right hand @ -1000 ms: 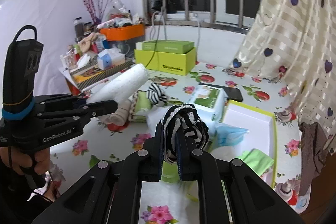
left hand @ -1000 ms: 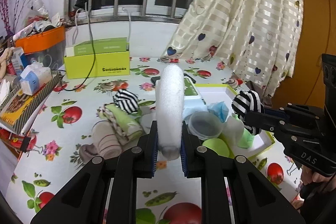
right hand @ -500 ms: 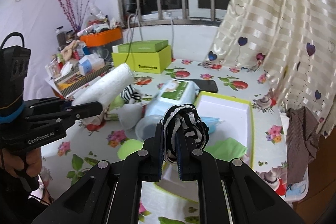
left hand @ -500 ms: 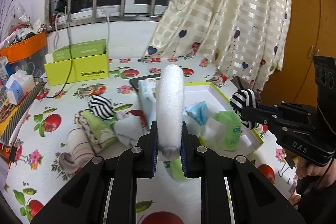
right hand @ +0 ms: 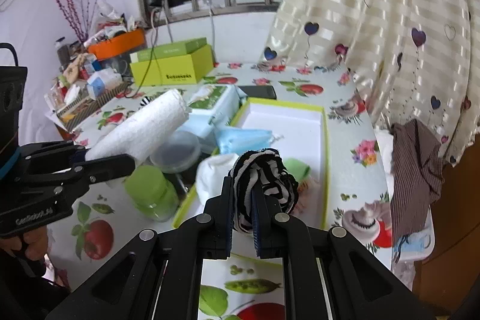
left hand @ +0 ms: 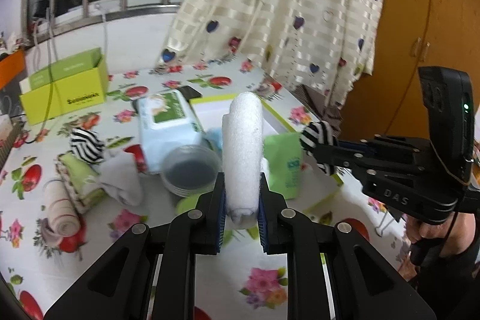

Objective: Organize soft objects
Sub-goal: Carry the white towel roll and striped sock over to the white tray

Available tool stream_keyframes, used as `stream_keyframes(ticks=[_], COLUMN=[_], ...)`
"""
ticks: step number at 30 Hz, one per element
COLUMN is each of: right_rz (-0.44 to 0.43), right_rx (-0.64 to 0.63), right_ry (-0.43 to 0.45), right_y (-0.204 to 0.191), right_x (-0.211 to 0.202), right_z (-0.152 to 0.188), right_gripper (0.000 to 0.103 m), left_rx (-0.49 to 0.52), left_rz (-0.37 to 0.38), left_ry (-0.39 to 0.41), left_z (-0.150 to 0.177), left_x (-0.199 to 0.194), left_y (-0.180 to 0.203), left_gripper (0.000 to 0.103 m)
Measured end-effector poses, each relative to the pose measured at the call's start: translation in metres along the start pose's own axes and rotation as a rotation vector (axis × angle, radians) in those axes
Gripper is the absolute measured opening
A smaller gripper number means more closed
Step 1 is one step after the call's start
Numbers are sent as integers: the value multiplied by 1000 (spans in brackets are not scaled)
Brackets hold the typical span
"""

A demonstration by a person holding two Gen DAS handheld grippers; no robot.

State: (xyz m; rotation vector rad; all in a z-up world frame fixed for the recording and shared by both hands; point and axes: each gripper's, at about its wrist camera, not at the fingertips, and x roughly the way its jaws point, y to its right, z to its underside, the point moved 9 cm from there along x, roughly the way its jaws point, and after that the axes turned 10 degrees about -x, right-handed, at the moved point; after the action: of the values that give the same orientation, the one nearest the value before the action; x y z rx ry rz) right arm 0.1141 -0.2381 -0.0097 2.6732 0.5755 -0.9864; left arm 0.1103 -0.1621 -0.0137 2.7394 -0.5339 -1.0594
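My left gripper [left hand: 241, 201] is shut on a white rolled towel [left hand: 243, 152] and holds it above the table, in front of the open box; the towel also shows in the right wrist view [right hand: 144, 125]. My right gripper [right hand: 242, 207] is shut on a black-and-white striped sock ball [right hand: 265, 182], over the near end of the white box with a lime rim [right hand: 323, 122]. That sock ball shows at the right in the left wrist view [left hand: 318, 137]. In the box lie a blue cloth [right hand: 243, 140], a white sock [right hand: 213, 173] and a green cloth [right hand: 297, 167].
On the fruit-print table: a wet-wipes pack [left hand: 168, 122], a clear round lid [left hand: 189, 167], a green cup [right hand: 151, 191], a second striped sock ball [left hand: 87, 144], folded and rolled cloths [left hand: 75, 182], a lime carton [left hand: 66, 89], a phone [right hand: 258, 92]. Curtain hangs at right.
Both grippers have swung right, toward the box, still holding their loads. The right gripper with the sock ball now hangs lower, over the box's near end.
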Motion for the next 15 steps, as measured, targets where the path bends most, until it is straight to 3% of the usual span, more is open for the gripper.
stream_keyframes(ticks=[7, 15], right_rz=[-5, -18], right_rx=[30, 56], right_ry=[-31, -104], right_y=[12, 23], right_x=[12, 37], right_z=[14, 34], right_gripper=[10, 10], left_rx=[37, 44], left_rz=[51, 60], left_ry=[-54, -108], left_z=[11, 19], left_x=[16, 38], left_y=[24, 32], left_gripper=[19, 19])
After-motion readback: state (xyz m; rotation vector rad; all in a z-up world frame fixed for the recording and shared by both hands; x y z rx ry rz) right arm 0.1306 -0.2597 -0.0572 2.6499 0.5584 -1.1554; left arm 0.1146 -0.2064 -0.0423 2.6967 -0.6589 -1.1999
